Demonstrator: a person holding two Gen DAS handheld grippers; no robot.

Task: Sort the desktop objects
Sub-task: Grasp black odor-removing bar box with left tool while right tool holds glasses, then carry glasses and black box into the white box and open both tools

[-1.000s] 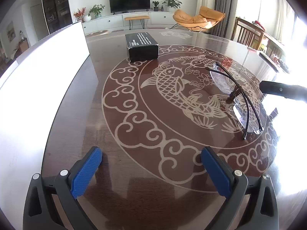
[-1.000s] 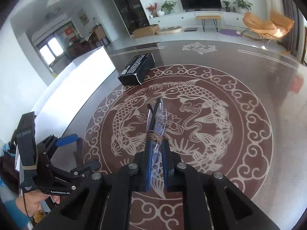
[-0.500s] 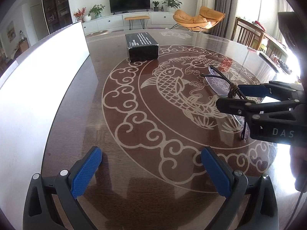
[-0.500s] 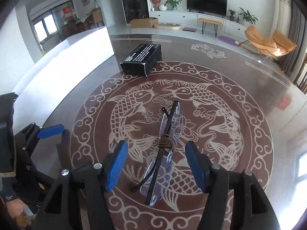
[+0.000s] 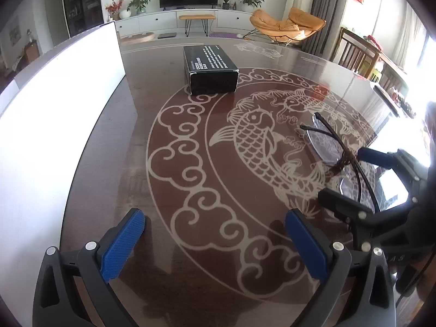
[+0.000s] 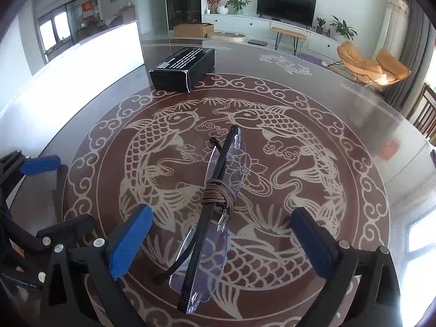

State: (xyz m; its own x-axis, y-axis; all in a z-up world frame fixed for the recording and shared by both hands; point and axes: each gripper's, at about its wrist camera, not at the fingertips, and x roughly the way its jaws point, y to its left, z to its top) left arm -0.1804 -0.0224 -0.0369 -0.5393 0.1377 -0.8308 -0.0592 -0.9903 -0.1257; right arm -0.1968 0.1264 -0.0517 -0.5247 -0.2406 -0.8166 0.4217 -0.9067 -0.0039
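While right gripper (image 6: 220, 239) just opened wide, glasses (image 6: 218, 190) lie untouched between

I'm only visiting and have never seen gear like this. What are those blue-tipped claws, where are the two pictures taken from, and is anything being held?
No robot here: a person holds a two-finger gripper in each hand, each carrying a wide-angle camera that looks along its fingers. One picture comes from the left gripper, open and empty. The other comes from the right gripper, whose jaws have just been opening; folded glasses, wrapped with a brown cord, lie between them on the table, touched by neither pad. Nothing is held. A black box sits farther back, on the fish pattern's edge.
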